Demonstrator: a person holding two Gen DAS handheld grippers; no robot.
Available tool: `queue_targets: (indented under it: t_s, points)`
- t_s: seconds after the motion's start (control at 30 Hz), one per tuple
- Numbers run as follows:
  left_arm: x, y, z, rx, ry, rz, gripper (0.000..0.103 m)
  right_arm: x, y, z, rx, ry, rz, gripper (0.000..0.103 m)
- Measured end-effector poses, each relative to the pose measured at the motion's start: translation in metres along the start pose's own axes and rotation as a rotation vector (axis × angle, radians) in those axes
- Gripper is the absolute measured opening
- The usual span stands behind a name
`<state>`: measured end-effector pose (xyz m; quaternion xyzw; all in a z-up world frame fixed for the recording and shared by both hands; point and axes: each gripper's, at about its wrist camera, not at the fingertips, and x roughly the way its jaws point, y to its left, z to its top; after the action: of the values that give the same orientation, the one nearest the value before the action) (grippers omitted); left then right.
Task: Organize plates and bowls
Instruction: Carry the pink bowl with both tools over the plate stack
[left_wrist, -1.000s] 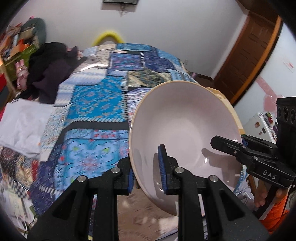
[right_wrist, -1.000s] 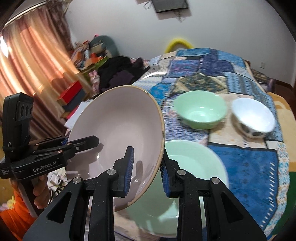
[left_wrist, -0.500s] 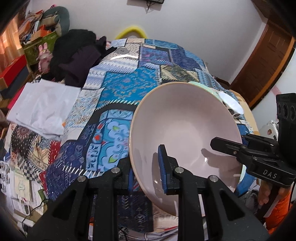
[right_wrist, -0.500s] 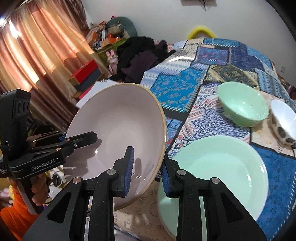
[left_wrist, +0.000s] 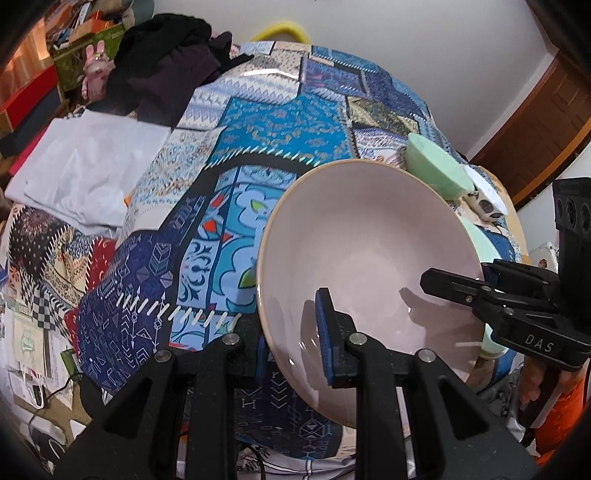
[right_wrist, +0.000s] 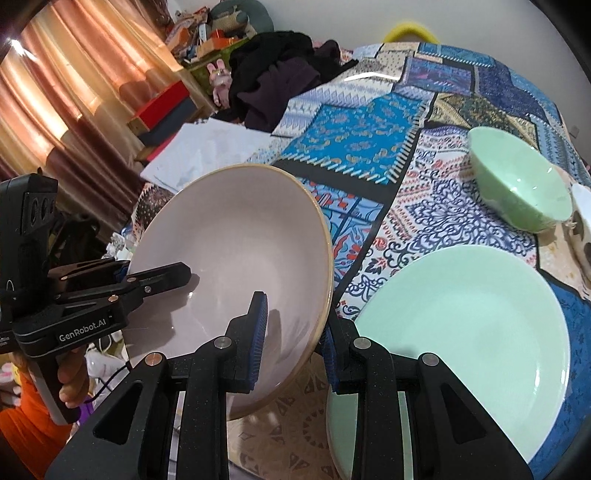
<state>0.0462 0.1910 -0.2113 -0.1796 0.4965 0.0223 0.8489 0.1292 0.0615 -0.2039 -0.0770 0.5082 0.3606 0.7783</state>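
Note:
A large pale pink bowl (left_wrist: 365, 251) with a tan rim hangs tilted above the patchwork cloth, held from two sides. My left gripper (left_wrist: 291, 332) is shut on its near rim, one pad inside and one outside. In the right wrist view the same pink bowl (right_wrist: 236, 258) has my right gripper (right_wrist: 295, 339) shut on its right rim, and the left gripper (right_wrist: 122, 280) clamps the opposite edge. A big mint green plate (right_wrist: 465, 332) lies on the cloth just right of the bowl. Behind it stand a mint green bowl (right_wrist: 517, 188) and a white patterned bowl (right_wrist: 583, 221).
The blue patchwork cloth (left_wrist: 280, 129) covers the table. Folded white fabric (left_wrist: 85, 162) and dark clothes (left_wrist: 162, 59) lie at its left side. Boxes and orange curtains (right_wrist: 55, 92) stand further left. A hand in an orange sleeve (right_wrist: 70, 384) grips the left tool.
Both grippers have sunk toward the table with the pink bowl between them. The cloth, the green plate and the far bowls look closer and larger now. Both grips stay the same.

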Motion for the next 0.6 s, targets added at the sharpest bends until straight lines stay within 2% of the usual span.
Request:
queue_targets:
  t_s: [0.33,0.6]
  points:
    - [0.016,0.017,-0.004,-0.040,0.040,-0.006,0.022,0.017,0.002,0.000,0.003,0.049,0.003,0.025]
    - [0.020,0.013,-0.005,-0.014,0.028,0.024,0.022,0.020,-0.003,0.002,0.018,0.052,0.005,0.027]
